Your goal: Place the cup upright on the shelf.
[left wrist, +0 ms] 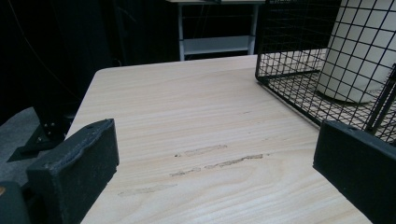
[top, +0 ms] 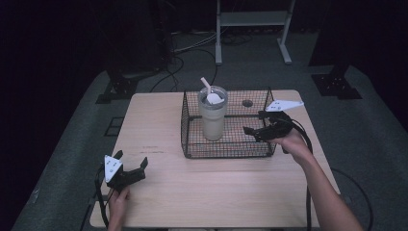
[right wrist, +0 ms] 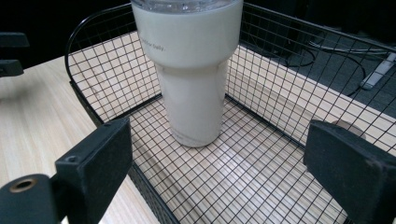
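Right gripper (top: pixel 254 130) fingers wide, aimed at tumbler (top: pixel 212 115) inside wire basket (top: pixel 226 149). Risk: finger snags mesh wall, tips tumbler. Left gripper (top: pixel 131 161) fingers wide, idle near front-left tabletop corner.

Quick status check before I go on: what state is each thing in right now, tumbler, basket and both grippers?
Tumbler: upright inside the basket, lid on, straw sticking out, not gripped.
Wire basket: upright on the table, open top, holding the tumbler.
Right gripper: jaws open, over the basket's right end, aimed at the tumbler, touching nothing.
Left gripper: jaws open, empty, low over the table's near left part.
Table: bare wood with faint scuff marks.
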`<state>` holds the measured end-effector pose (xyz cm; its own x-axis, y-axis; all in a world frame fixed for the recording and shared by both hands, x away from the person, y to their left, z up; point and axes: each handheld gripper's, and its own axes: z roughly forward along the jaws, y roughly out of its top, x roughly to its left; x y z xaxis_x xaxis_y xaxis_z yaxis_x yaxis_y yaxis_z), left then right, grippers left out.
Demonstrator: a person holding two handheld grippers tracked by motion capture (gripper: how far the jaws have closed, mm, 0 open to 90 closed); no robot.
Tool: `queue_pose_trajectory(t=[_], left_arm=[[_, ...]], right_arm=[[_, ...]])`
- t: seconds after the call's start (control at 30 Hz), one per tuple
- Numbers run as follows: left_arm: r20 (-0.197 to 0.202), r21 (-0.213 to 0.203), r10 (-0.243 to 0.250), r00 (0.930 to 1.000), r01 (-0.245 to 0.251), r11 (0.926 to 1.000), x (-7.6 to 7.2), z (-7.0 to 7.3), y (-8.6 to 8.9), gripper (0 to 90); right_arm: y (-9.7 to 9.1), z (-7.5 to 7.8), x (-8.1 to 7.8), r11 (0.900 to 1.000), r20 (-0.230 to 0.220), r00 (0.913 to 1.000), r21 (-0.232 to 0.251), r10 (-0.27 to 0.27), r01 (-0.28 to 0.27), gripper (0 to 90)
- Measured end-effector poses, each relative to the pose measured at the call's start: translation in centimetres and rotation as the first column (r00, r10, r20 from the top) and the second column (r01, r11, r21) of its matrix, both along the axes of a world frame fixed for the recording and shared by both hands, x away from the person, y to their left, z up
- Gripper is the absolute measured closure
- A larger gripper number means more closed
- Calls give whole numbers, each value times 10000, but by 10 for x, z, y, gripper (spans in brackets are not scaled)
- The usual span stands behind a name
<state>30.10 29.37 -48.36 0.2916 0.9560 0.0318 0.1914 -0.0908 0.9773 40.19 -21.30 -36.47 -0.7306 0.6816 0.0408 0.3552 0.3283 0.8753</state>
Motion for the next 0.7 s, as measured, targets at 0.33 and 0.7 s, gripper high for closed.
queue_pose_trajectory(t=[0.33, 0.7], left_arm=[[-3, 2, 1, 10000, -1, 10000, 0, 0, 0, 0], [-27, 65, -7, 10000, 8, 10000, 0, 0, 0, 0]], right_arm=[[-4, 1, -10, 10000, 72, 10000, 6, 45, -45, 76], [-13, -2, -27, 9999, 175, 9998, 39, 116, -116, 76]])
